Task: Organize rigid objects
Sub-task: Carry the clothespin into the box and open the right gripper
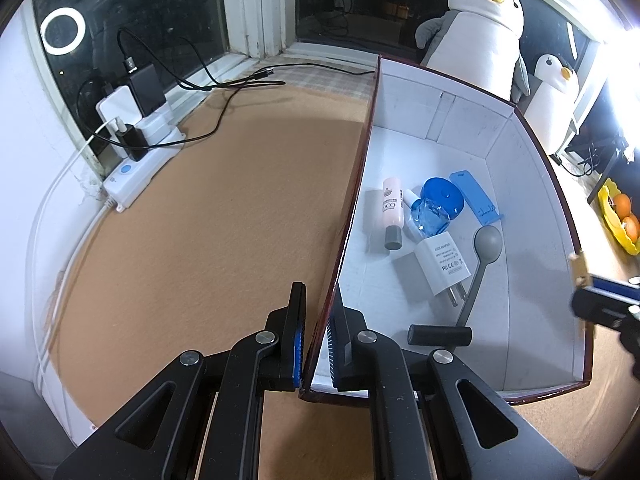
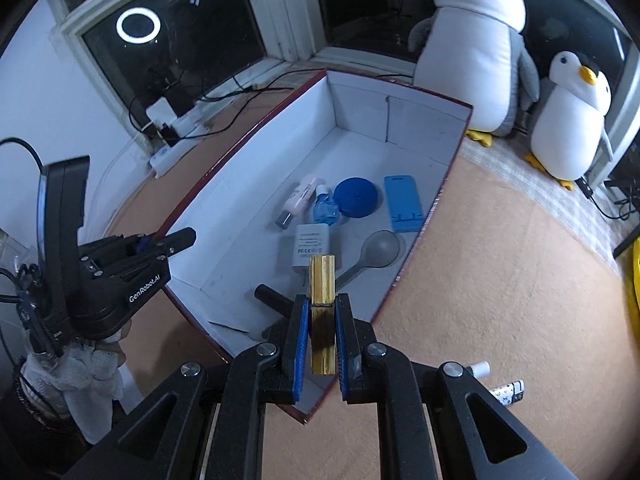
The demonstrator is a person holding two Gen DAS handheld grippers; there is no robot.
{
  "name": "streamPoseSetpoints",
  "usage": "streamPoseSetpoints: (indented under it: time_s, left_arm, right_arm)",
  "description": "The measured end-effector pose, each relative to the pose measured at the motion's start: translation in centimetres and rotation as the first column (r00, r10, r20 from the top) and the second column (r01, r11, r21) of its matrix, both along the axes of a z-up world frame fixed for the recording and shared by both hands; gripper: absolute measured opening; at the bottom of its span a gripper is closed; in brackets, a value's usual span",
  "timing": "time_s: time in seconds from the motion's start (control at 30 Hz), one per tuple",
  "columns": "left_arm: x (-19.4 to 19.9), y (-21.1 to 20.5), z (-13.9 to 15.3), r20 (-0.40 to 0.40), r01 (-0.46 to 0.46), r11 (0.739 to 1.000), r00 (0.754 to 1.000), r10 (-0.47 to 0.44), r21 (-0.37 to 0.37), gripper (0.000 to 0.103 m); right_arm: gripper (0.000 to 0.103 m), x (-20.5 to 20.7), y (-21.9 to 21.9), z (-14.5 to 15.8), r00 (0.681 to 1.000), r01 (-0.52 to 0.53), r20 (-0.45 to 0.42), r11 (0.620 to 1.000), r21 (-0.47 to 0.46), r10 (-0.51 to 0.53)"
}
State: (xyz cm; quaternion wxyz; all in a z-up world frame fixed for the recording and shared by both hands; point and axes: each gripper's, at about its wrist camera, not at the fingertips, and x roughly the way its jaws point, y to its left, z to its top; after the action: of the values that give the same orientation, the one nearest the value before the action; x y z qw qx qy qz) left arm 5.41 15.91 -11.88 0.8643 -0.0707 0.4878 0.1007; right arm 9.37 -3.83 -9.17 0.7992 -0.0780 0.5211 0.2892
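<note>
Right wrist view: right gripper point(image 2: 322, 334) pinching gold hexagonal tube point(image 2: 321, 312) over box point(image 2: 224, 240) near end. Left gripper point(image 1: 318, 344) clamped on box wall. Already inside: charger point(image 2: 312, 246), spoon point(image 2: 374, 254), blue lid point(image 2: 356, 197). Left outside at 4 o'clock: lighter point(image 2: 508, 392), white tube point(image 2: 479, 369).

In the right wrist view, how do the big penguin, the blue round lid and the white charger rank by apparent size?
Largest to smallest:
1. big penguin
2. blue round lid
3. white charger
The lid and charger look close; the charger is partly hidden.
</note>
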Motion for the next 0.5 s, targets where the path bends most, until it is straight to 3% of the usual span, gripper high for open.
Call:
streamPoseSetpoints:
  time_s: [0.5]
  left_arm:
    - [0.0, 0.0, 0.0, 0.0, 0.0, 1.0, 1.0, 0.0, -0.001, 0.008]
  right_arm:
    - [0.012, 0.4, 2.0, -2.2, 0.999, -0.038, -0.017, 0.998, -0.047, 0.037]
